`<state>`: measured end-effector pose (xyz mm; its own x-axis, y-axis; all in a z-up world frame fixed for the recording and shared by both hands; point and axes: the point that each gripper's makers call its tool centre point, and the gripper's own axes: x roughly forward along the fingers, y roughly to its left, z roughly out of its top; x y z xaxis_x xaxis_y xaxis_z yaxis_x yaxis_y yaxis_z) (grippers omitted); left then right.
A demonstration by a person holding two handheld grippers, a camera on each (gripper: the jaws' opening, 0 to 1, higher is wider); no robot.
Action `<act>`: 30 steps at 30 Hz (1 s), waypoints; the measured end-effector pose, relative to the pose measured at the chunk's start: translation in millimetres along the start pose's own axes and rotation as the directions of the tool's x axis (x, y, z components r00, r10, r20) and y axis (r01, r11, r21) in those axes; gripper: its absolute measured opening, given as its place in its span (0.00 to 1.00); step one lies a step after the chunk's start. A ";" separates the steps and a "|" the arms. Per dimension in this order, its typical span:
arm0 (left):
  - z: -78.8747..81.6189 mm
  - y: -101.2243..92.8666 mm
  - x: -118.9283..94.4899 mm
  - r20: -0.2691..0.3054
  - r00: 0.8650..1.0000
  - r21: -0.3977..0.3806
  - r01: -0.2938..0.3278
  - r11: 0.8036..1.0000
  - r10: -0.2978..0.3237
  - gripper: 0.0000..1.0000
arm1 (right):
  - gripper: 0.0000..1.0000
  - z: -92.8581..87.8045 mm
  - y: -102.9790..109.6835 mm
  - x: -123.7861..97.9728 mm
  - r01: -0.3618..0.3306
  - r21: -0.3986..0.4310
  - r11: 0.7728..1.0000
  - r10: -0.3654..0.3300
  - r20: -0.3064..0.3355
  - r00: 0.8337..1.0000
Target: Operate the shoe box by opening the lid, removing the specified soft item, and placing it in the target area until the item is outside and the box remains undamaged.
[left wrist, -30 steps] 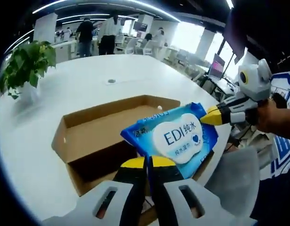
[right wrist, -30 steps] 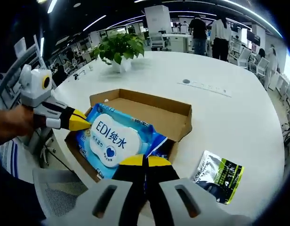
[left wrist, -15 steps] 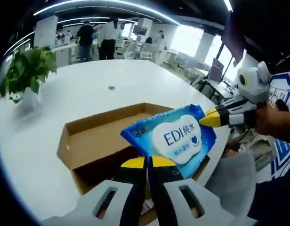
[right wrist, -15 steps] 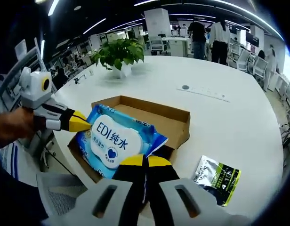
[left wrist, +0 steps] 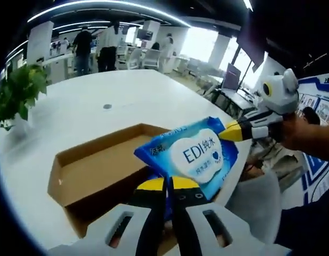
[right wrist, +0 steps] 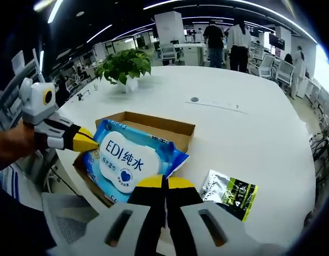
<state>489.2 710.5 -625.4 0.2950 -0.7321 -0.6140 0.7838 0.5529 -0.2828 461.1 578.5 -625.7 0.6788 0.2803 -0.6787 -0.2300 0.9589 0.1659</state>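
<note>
Right gripper view, left to right: left gripper pinches one end of the blue wipes pack, held above the open cardboard box; right gripper pinches its near edge; a green-black pouch lies on the white table.

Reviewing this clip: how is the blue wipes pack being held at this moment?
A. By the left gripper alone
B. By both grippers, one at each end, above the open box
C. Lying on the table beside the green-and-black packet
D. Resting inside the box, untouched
B: the right gripper and the left gripper each clamp an end of the blue wipes pack above the open cardboard box.
</note>
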 end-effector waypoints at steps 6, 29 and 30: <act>5.0 -20.8 19.1 -0.020 0.999 0.025 0.034 0.999 -0.034 0.00 | 0.00 -5.2 -25.5 -14.1 0.033 0.028 0.999 -0.033 0.003 0.999; 15.9 -84.7 95.0 -0.080 0.989 0.049 0.126 0.991 -0.122 0.00 | 0.00 -36.1 -113.1 -44.6 0.108 0.083 0.991 -0.106 -0.029 0.994; 15.5 -87.0 99.8 -0.084 0.989 0.054 0.128 0.990 -0.123 0.00 | 0.00 -38.0 -117.3 -45.3 0.111 0.087 0.990 -0.109 -0.030 0.994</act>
<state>458.9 583.2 -650.6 0.1489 -0.7587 -0.6342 0.8435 0.4322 -0.3189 430.9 451.7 -641.6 0.6784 0.1728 -0.7141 -0.0918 0.9843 0.1510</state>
